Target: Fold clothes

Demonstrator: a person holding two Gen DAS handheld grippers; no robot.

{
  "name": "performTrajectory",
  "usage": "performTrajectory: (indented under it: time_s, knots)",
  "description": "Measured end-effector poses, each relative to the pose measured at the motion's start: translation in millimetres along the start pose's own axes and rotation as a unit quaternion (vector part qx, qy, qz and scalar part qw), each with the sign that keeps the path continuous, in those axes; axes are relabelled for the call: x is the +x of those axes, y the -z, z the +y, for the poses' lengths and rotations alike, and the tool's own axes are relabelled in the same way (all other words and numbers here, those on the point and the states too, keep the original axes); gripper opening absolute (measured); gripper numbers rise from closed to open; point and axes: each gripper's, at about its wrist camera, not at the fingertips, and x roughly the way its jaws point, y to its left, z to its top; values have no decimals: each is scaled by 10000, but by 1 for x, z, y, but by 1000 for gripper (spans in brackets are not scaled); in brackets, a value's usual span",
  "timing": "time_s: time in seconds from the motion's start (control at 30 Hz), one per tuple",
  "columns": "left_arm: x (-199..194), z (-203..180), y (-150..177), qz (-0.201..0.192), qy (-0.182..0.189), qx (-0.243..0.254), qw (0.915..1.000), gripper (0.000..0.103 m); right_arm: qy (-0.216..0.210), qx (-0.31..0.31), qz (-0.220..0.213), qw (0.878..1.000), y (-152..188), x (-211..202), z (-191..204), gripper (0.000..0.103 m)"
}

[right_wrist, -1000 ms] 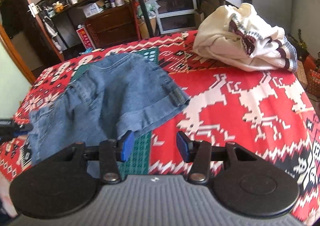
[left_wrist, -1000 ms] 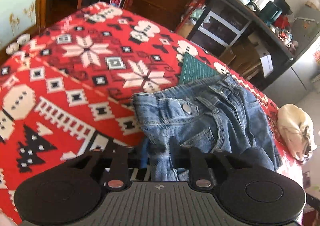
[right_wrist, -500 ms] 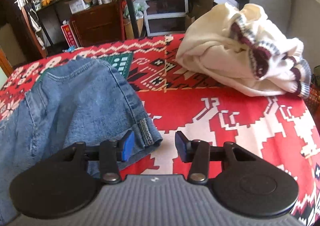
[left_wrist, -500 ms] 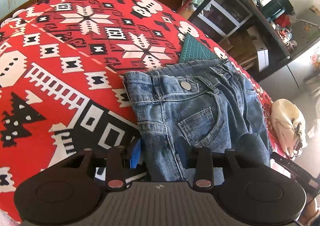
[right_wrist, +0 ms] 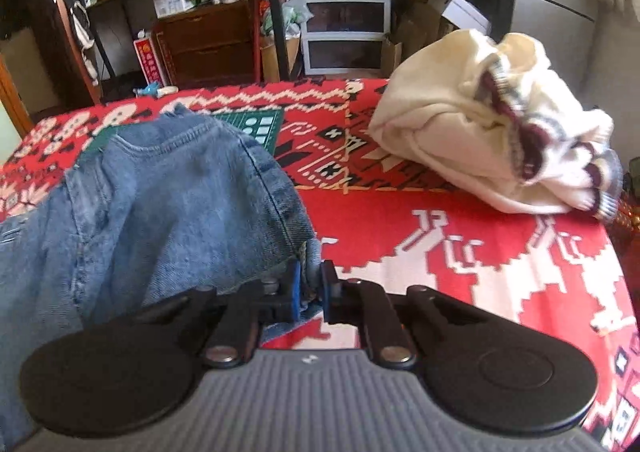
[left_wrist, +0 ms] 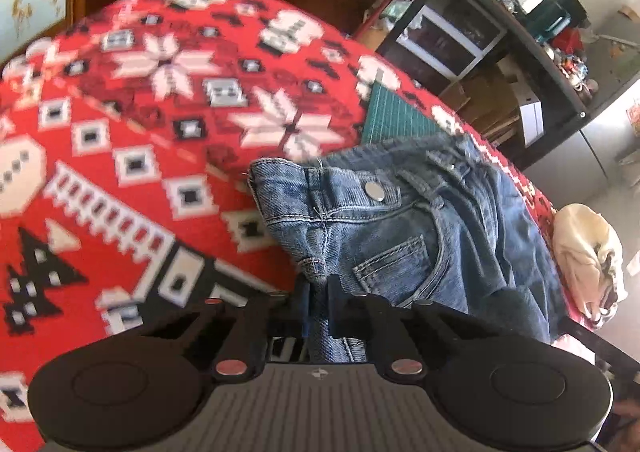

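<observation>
Both tongs clamped on the jeans.
I read my left gripper [left_wrist: 319,294] pinching denim below the waistband, right gripper [right_wrist: 309,284] pinching a hem; jeans [right_wrist: 160,204] lie on the red cloth [right_wrist: 440,236], sweater [right_wrist: 492,148] apart.

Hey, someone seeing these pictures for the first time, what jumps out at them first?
The loud red patterned blanket covering the whole surface, then the blue denim shorts spread across its middle. Both the left gripper and the right gripper are clamped on the denim's edges. A crumpled cream sweater sits at the far right.
</observation>
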Motion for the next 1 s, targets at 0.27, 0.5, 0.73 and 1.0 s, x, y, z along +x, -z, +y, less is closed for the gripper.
performTrajectory:
  time_s: [0.27, 0.5, 0.73, 1.0]
  knots:
    - [-2, -17, -34, -312, -9, 464, 9984, 7, -161, 463, 251, 9985, 29, -73, -26, 10]
    - [12, -39, -42, -353, -8, 905, 9953, 7, 72, 824, 509, 9953, 70, -118, -50, 10]
    - [34, -49, -35, -295, -317, 1160, 9923, 7, 212, 845, 632, 9942, 84, -120, -55, 13]
    - [38, -41, -38, -149, -221, 1033, 9943, 12, 442, 729, 78, 9963, 46, -121, -63, 26]
